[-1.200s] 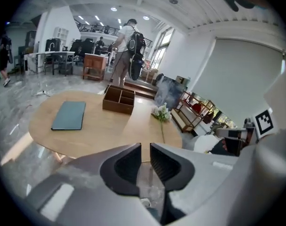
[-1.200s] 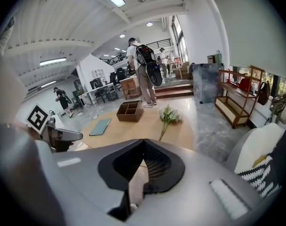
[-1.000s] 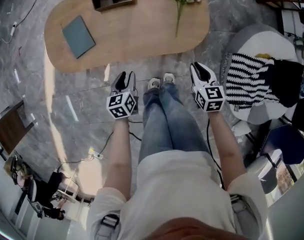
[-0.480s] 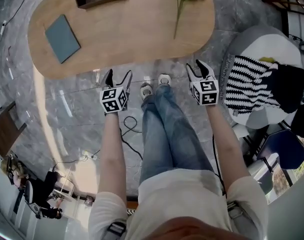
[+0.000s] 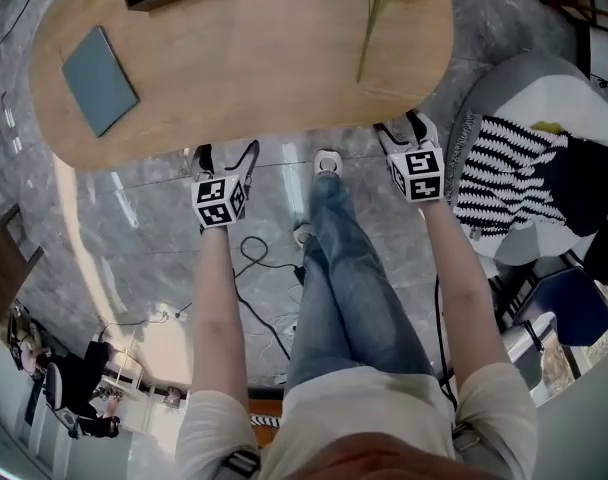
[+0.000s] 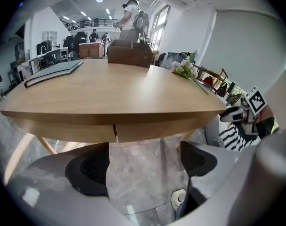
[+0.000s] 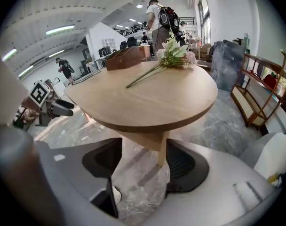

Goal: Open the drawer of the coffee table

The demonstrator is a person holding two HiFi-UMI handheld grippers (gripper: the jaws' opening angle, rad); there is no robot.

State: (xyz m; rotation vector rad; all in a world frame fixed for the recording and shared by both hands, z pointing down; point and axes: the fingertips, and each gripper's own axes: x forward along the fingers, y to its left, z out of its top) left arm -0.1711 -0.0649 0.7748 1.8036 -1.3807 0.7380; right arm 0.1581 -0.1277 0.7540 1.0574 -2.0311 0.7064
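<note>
Left tongs (image 5: 227, 156) and right tongs (image 5: 401, 128) have just been opening; both are wide, holding nothing. I think the drawer (image 6: 147, 132) lies sideways under the table (image 5: 244, 68), straight ahead, just above my left tongs, which are nearer.

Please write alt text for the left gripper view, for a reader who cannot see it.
The left tongs, which have just been opening, stand open and empty before the coffee table's front edge, where a vertical seam shows.
</note>
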